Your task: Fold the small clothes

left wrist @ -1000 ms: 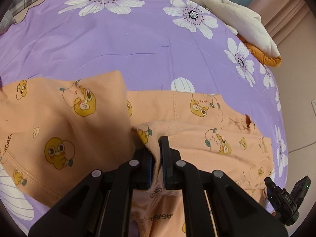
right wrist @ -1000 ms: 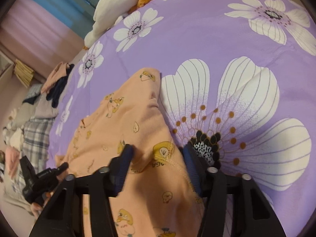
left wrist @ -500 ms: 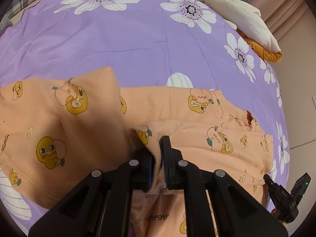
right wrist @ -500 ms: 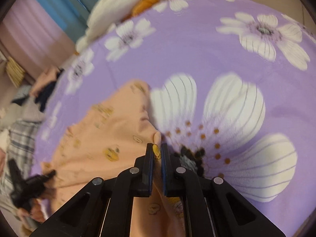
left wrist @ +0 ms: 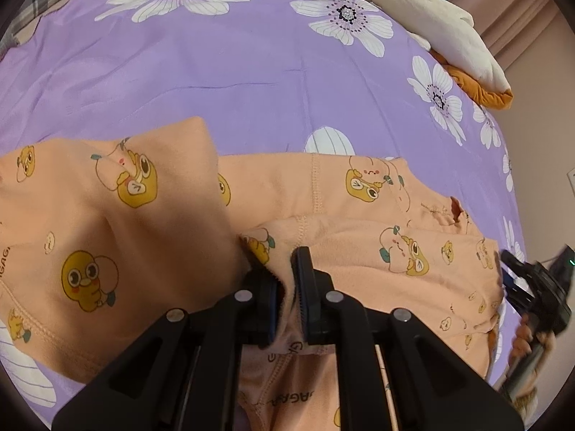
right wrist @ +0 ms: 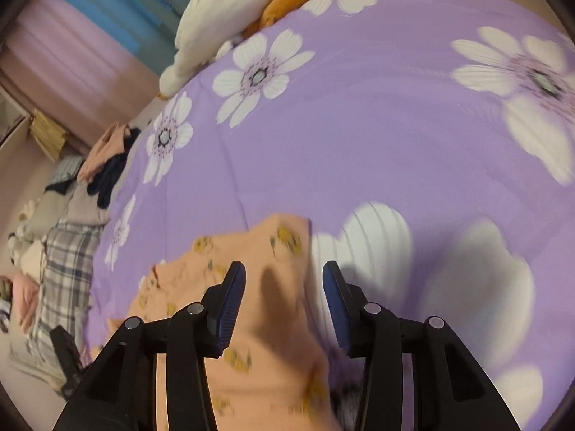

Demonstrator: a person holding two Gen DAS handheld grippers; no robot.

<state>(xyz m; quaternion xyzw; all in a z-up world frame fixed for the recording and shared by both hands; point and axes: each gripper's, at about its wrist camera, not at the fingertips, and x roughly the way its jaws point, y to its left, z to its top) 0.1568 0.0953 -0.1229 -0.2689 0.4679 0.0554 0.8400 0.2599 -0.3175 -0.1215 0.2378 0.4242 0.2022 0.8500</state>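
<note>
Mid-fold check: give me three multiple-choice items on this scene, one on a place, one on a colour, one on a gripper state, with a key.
1. The cream plush toy lies: A) at the bed's far edge B) on the garment C) between the fingers
2. The bedsheet is: A) green B) purple with white flowers C) plain grey
3. The right hand-held gripper is: A) shut on cloth B) open above the garment C) out of view

Key: A, it sits beyond the flowers; B, seen in both views; B, a wide gap between fingers above the peach garment, while the left hand-held gripper pinches it.

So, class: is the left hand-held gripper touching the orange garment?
Touching. The left wrist view shows the left hand-held gripper shut on a fold of the orange garment.
</note>
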